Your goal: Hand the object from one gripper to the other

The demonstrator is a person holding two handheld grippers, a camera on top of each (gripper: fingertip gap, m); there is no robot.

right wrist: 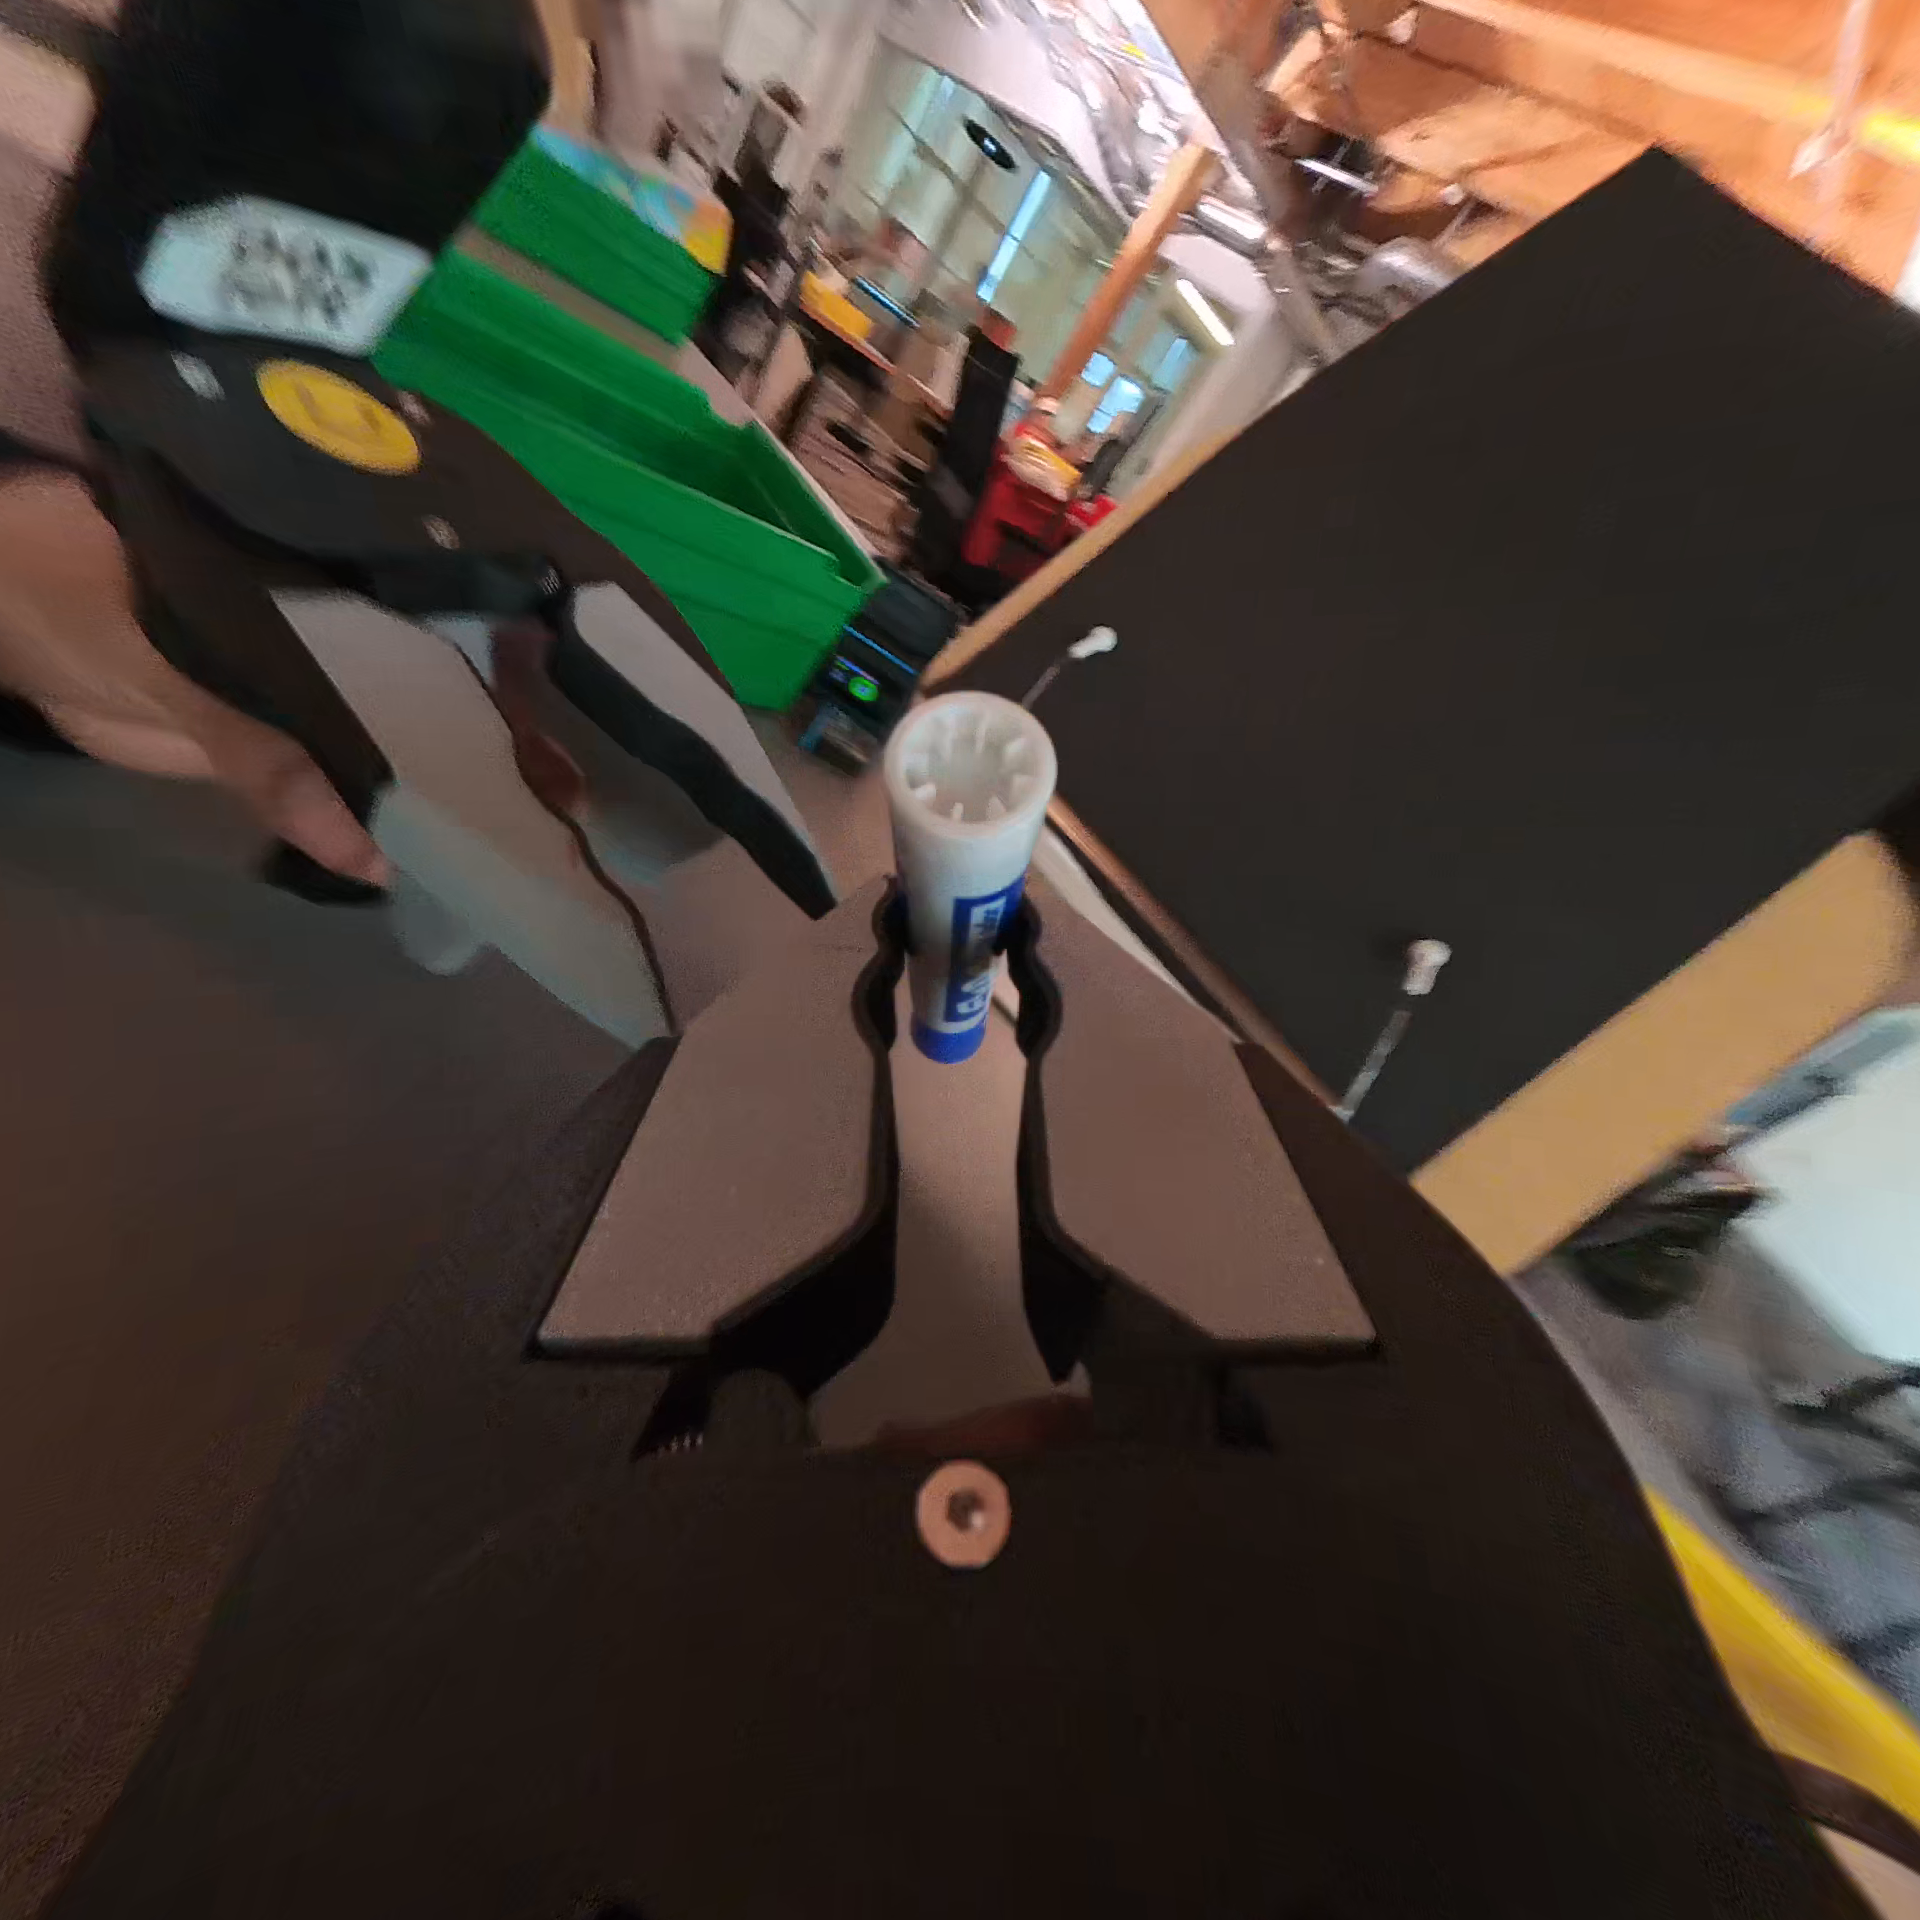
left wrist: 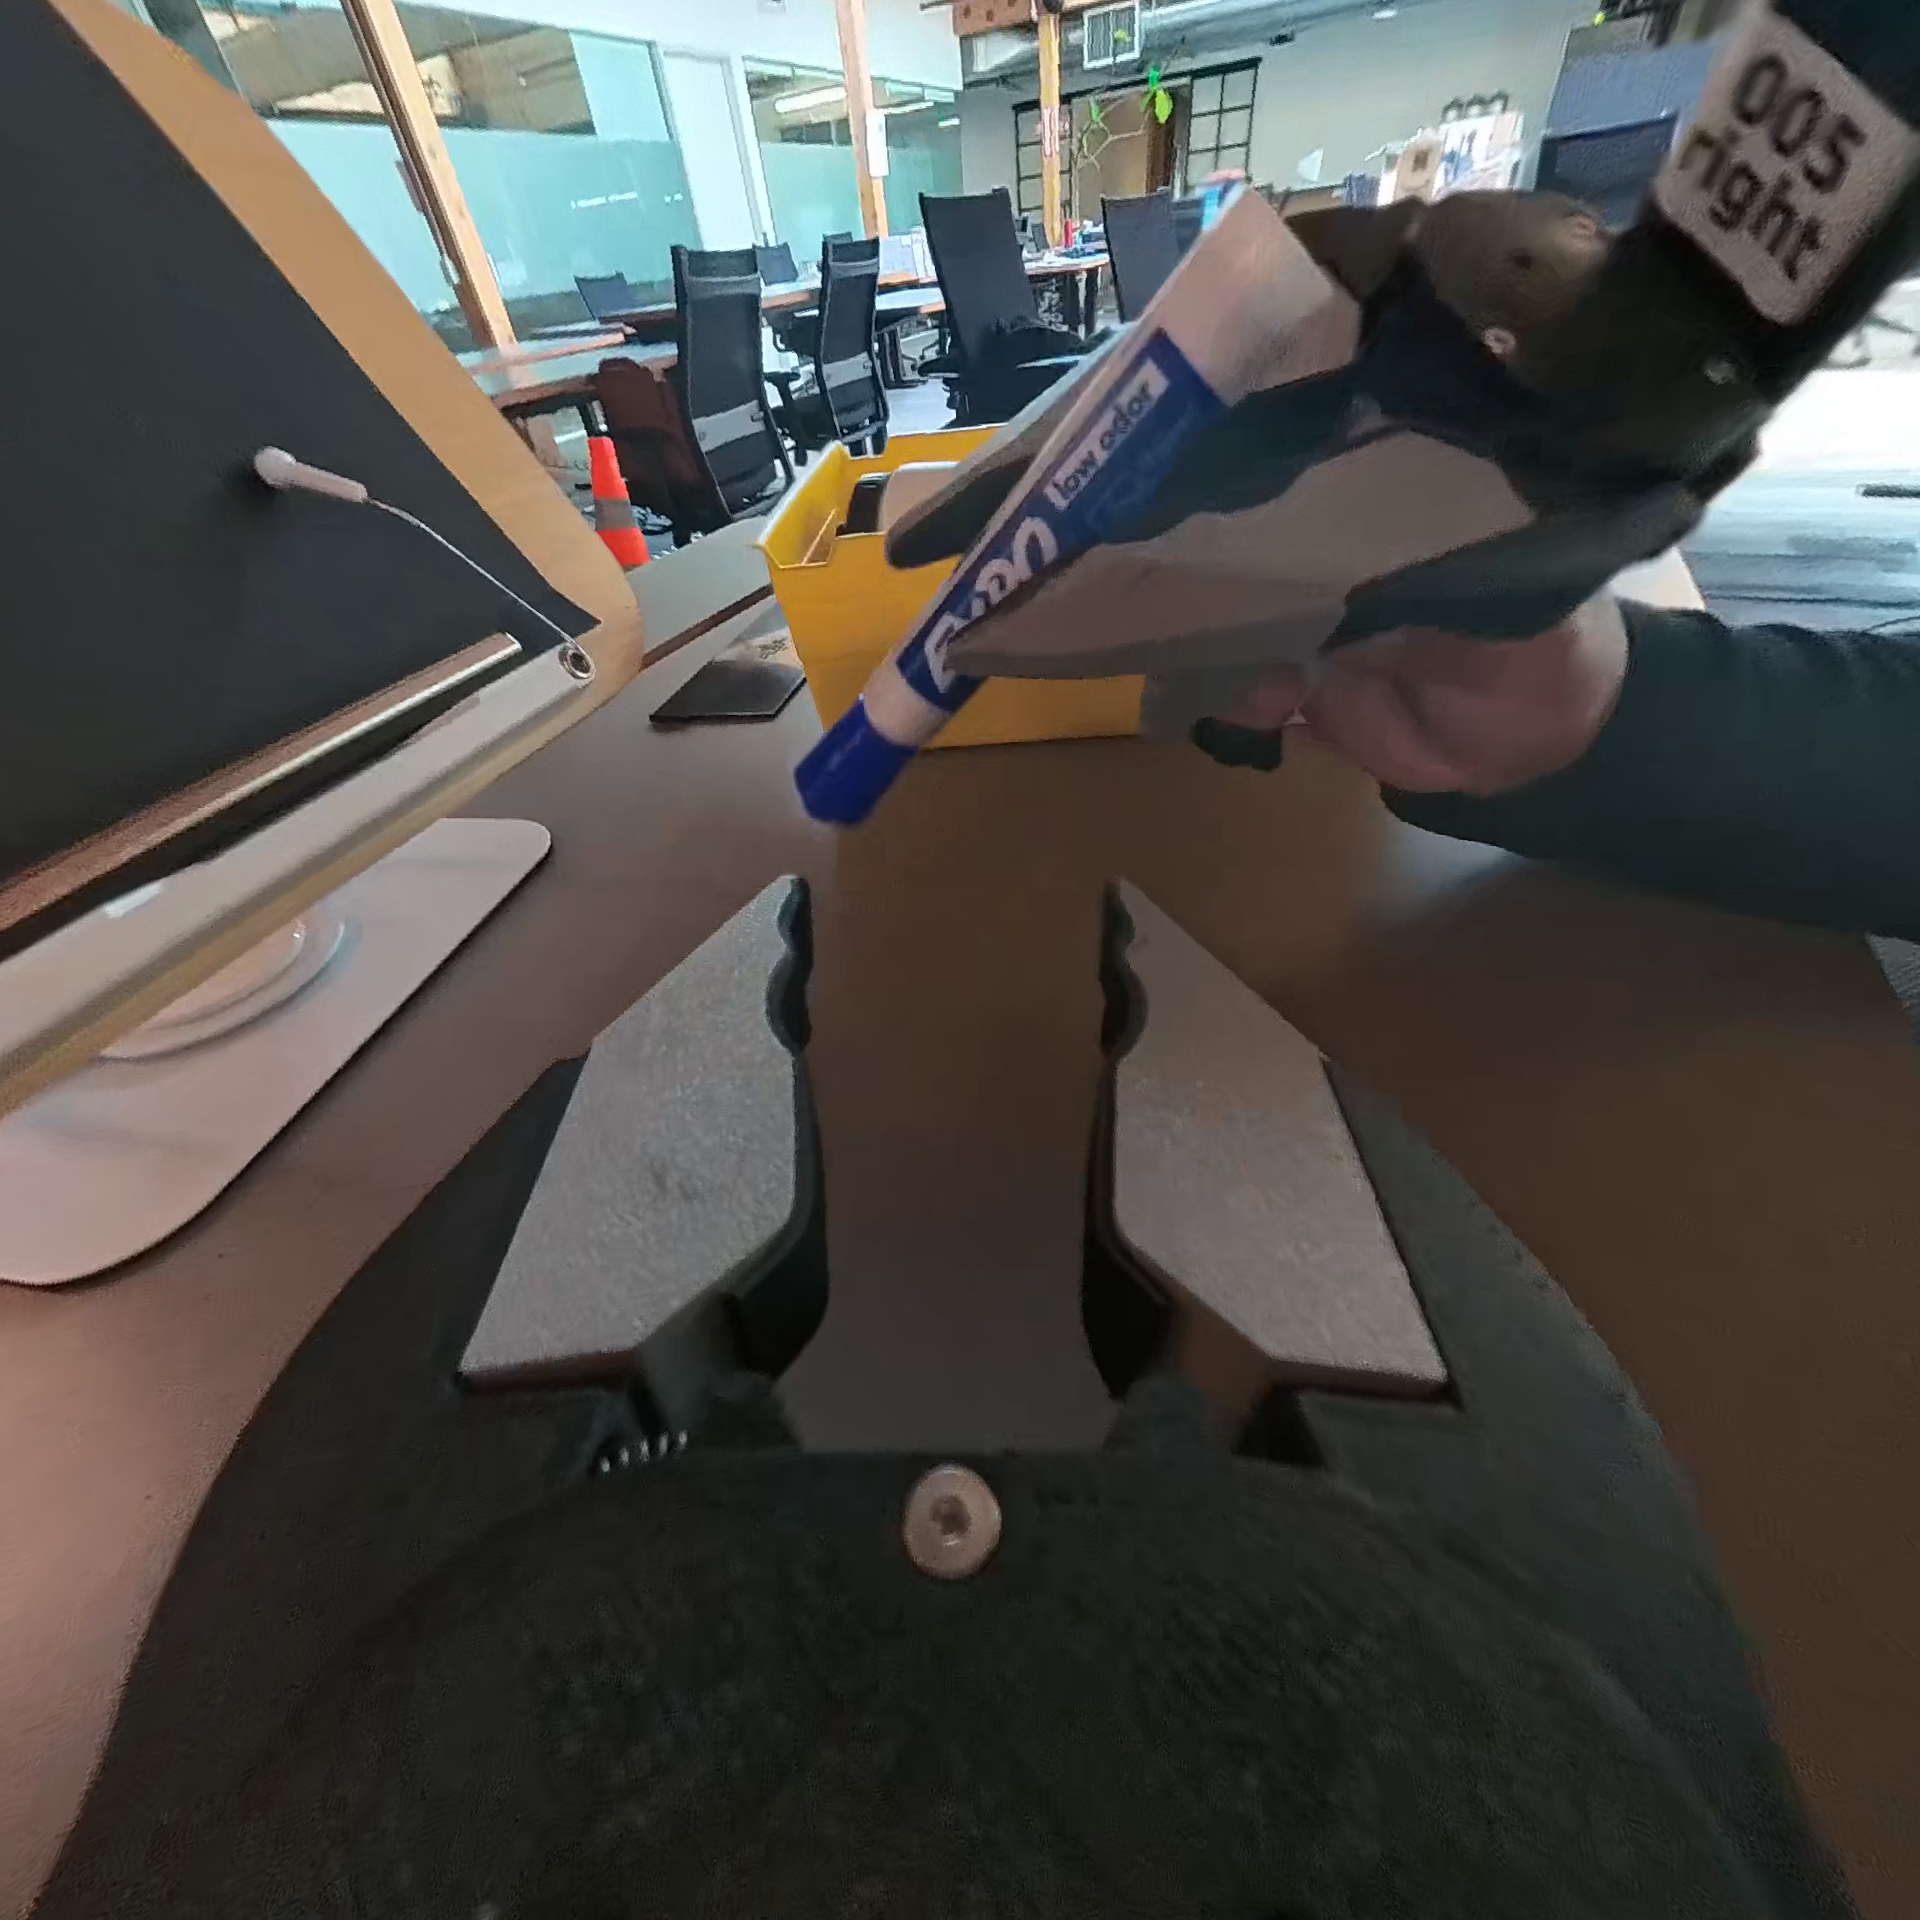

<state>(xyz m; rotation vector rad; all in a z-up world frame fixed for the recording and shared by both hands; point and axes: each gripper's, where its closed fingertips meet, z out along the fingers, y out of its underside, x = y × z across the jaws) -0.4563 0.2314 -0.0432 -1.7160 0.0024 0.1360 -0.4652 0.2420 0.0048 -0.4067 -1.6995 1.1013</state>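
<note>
Over brown desk [left wrist: 1351, 1039], right gripper [right wrist: 961, 920] clamps marker [right wrist: 966, 831] near yellow bin [left wrist: 883, 623]; left gripper [left wrist: 956, 904] gapes wide.

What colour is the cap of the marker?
Blue; the cap of the marker shows best in the left wrist view.

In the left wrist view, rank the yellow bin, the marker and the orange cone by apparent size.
1. yellow bin
2. marker, though it sits nearer the camera
3. orange cone, small partly because it is farthest
</note>
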